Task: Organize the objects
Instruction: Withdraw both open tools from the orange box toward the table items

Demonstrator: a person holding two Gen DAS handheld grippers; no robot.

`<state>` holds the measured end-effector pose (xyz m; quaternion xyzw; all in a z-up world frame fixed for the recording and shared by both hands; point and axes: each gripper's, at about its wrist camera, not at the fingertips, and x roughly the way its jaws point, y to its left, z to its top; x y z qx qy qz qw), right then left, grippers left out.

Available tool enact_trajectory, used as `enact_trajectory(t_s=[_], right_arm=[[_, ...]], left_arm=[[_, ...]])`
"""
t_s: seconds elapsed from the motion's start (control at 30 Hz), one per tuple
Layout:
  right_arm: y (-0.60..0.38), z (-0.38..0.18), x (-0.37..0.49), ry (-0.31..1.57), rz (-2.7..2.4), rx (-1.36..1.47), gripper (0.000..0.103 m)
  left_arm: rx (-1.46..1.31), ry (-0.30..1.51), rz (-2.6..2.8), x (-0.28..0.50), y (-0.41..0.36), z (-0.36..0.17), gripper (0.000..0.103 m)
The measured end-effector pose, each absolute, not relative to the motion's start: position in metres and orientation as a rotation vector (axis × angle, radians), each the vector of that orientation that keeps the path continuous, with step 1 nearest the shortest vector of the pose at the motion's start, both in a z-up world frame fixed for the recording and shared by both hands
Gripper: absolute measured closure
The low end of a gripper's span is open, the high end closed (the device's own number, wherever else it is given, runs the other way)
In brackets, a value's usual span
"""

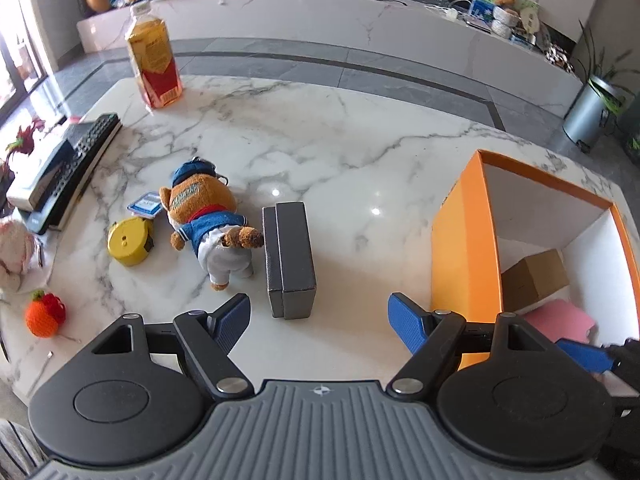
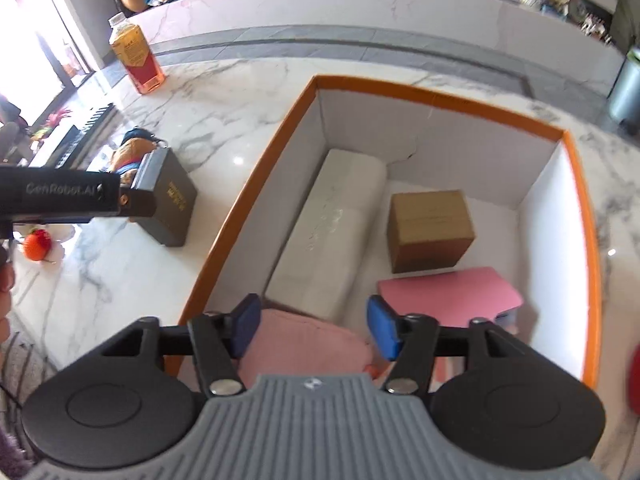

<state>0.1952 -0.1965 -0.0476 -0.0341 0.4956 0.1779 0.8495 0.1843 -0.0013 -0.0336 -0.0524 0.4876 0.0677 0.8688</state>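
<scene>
An orange box (image 1: 464, 240) with white inside stands on the marble table at the right; it also shows in the right wrist view (image 2: 440, 94). It holds a white pack (image 2: 332, 232), a brown carton (image 2: 430, 228), a pink box (image 2: 448, 296) and a pink cloth (image 2: 304, 344). My right gripper (image 2: 316, 328) is open over the box, above the pink cloth. My left gripper (image 1: 318, 320) is open and empty, just short of a dark grey box (image 1: 290, 256) standing on the table. A plush bear (image 1: 208, 220) lies to its left.
A yellow tape measure (image 1: 130, 242), a blue card (image 1: 146, 204), a juice bottle (image 1: 154, 64), a remote (image 1: 86, 156) and a knitted orange fruit (image 1: 44, 314) lie on the table's left part. A long white counter runs behind.
</scene>
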Motion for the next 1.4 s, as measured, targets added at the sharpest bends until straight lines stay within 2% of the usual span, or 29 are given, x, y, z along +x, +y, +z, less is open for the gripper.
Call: enact_trajectory(t_s=[0.13, 0.33, 0.37, 0.4, 0.57, 0.63, 0.67, 0.7, 0.77, 0.87, 1.13, 1.4], right_arm=[[-0.200, -0.044, 0.191, 1.045, 0.372, 0.038, 0.028], [-0.193, -0.036, 0.176, 1.014, 0.283, -0.019, 0.012], [-0.195, -0.035, 0.173, 1.001, 0.274, -0.019, 0.005], [-0.199, -0.034, 0.170, 0.983, 0.268, -0.017, 0.001], [-0.226, -0.032, 0.164, 0.956, 0.234, 0.015, 0.002], [-0.237, -0.030, 0.167, 0.924, 0.248, 0.046, 0.009], [-0.241, -0.031, 0.172, 0.933, 0.223, 0.054, 0.035], [-0.245, -0.032, 0.178, 0.948, 0.199, 0.065, 0.069], [-0.250, -0.033, 0.194, 0.948, 0.188, 0.066, 0.094], [-0.250, -0.038, 0.219, 0.975, 0.132, -0.007, 0.098], [-0.241, -0.074, 0.271, 1.049, 0.024, -0.157, 0.098], [-0.216, -0.081, 0.275, 1.040, 0.292, -0.058, 0.098]], left_arm=[[0.063, 0.981, 0.124, 0.173, -0.021, -0.031, 0.012], [0.084, 0.963, 0.097, 0.162, -0.028, -0.031, 0.012], [0.081, 0.961, 0.090, 0.159, -0.028, -0.031, 0.012], [0.073, 0.957, 0.083, 0.157, -0.027, -0.031, 0.012], [0.048, 0.941, 0.061, 0.148, -0.023, -0.030, 0.012], [0.045, 0.946, 0.065, 0.147, -0.022, -0.032, 0.012], [0.045, 0.949, 0.066, 0.147, -0.021, -0.032, 0.012], [0.047, 0.952, 0.066, 0.147, -0.021, -0.033, 0.012], [0.050, 0.954, 0.069, 0.148, -0.019, -0.034, 0.012], [0.030, 0.956, 0.080, 0.152, -0.014, -0.035, 0.012], [0.013, 0.972, 0.072, 0.166, -0.012, -0.043, 0.012], [0.018, 1.001, 0.066, 0.176, -0.015, -0.054, 0.012]])
